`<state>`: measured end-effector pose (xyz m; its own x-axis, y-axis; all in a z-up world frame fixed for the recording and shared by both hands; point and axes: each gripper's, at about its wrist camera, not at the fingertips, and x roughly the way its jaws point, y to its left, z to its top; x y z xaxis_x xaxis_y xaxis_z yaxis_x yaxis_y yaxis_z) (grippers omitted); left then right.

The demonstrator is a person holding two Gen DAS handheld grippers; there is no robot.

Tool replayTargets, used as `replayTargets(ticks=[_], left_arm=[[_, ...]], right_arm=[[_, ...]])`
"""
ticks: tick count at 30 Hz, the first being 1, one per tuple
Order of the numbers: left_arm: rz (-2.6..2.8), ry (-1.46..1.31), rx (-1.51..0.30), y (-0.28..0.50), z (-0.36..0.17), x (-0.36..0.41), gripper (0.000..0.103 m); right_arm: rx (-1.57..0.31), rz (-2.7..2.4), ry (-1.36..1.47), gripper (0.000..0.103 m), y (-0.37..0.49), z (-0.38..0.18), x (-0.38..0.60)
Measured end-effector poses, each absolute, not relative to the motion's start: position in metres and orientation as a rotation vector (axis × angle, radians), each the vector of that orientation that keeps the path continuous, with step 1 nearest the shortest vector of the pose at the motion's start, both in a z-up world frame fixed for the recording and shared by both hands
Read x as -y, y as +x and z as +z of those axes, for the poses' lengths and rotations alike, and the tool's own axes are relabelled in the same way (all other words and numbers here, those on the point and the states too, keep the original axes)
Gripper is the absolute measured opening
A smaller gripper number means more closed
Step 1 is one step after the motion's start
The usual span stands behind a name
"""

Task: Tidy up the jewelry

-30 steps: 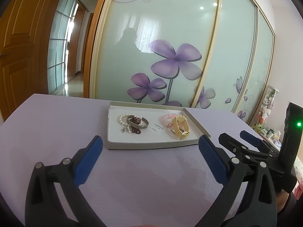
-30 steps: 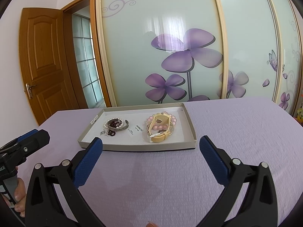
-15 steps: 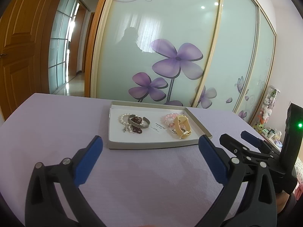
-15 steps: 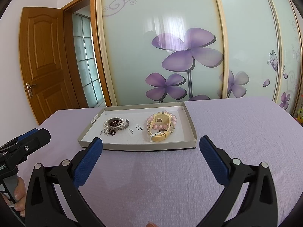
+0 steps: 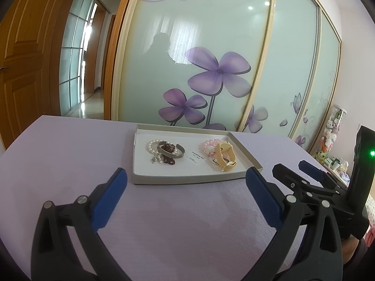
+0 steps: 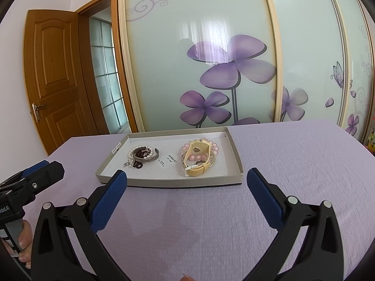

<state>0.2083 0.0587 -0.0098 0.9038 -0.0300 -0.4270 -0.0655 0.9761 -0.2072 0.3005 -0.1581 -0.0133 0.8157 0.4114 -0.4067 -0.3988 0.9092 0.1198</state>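
A shallow grey cardboard tray (image 5: 187, 179) (image 6: 168, 182) lies on the purple table. On its left side lie a silver bangle (image 5: 170, 151) (image 6: 146, 157), a pearl bracelet (image 5: 152, 144) and a dark red bead bracelet (image 6: 138, 165) in a heap. On its right side lie a yellow watch (image 5: 225, 155) (image 6: 199, 154) and a pink bead bracelet (image 5: 207, 144) (image 6: 213, 151). My left gripper (image 5: 186, 175) is open and empty, short of the tray's near edge. My right gripper (image 6: 186, 175) is open and empty, also just short of the tray.
A small white label card (image 5: 196, 158) (image 6: 171, 160) lies mid-tray. The right gripper's body (image 5: 328, 187) shows at the right of the left wrist view; the left gripper's body (image 6: 28, 180) shows at the left of the right wrist view. Sliding wardrobe doors (image 6: 211, 58) stand behind the table.
Both views have drifted only slightly; the tray sits a touch closer in the left wrist view. Both grippers stay open and empty.
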Motion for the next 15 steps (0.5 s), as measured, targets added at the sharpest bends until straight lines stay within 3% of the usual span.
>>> replayTargets(ticks=[15], left_arm=[[0.017, -0.22, -0.451, 0.2094, -0.0108, -0.0589, 0.101]], right_arm=[[-0.444, 0.431, 0.031, 0.102, 0.3018, -0.0141, 0.1586]])
